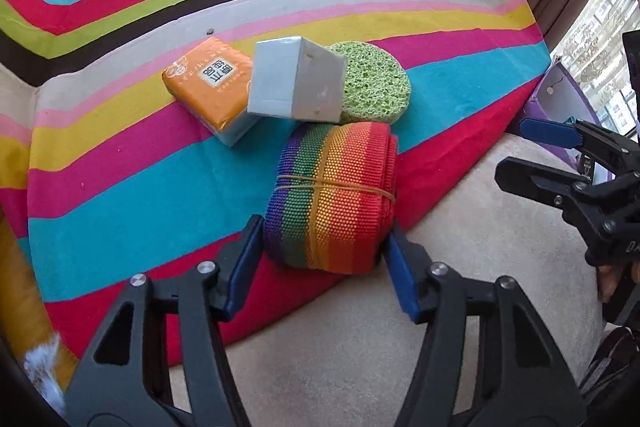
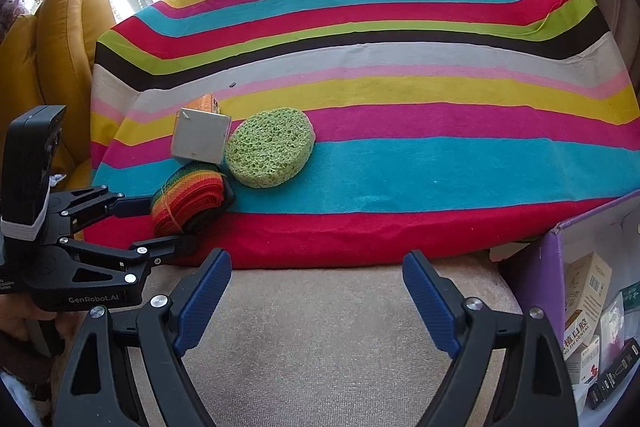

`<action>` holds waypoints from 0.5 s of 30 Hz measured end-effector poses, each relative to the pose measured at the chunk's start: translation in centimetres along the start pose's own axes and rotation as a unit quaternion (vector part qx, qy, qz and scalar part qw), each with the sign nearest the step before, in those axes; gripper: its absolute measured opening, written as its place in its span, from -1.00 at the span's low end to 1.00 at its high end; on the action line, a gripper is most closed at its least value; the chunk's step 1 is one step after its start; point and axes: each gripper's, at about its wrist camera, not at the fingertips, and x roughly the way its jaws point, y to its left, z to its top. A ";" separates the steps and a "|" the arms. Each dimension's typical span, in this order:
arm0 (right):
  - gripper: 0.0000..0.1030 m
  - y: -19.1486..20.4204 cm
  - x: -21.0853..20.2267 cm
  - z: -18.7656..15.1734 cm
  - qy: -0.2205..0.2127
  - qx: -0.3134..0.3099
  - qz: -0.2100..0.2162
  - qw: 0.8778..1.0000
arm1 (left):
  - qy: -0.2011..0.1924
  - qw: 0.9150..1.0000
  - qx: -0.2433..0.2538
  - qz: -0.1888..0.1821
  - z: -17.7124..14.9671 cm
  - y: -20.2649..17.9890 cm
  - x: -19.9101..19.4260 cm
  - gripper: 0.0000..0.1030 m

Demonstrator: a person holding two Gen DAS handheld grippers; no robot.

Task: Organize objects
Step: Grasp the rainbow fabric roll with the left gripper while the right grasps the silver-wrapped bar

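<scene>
Left tool (image 1: 324, 247): enters from the lower edge of its own view, angled steeply down, blue pads set against both sides of the rainbow strap roll (image 1: 332, 203). A hand grips its handle at lower left of the right wrist view. Right tool (image 2: 316, 299): lower centre of its view, jaws spread wide, nothing between the pads.

left gripper (image 1: 324, 247): your black plastic frame, triangular cut-outs, silver screws, blue ribbed pads.
right gripper (image 2: 316, 303): your same black frame, silver screws, blue textured pads.
marking: white "genrobot.ai" on your left gripper's side.
camera block (image 2: 32, 163): black box on your left gripper, white band under it.
</scene>
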 end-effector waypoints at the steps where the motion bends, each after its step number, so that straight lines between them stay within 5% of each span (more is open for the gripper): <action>1: 0.75 0.3 0.1 0.3 -0.003 0.000 0.003 1.000 | -0.007 1.000 -0.015 -0.004 -0.5 0.2 -0.5 0.22; 9: 0.91 4.1 2.0 3.5 -0.012 -0.008 0.037 0.999 | -0.071 0.986 -0.154 0.003 -5.2 1.7 -3.9 0.21; 15: 0.91 8.6 3.9 4.0 -0.002 -0.067 0.033 0.997 | -0.128 0.966 -0.215 0.065 -8.0 3.0 -6.7 0.21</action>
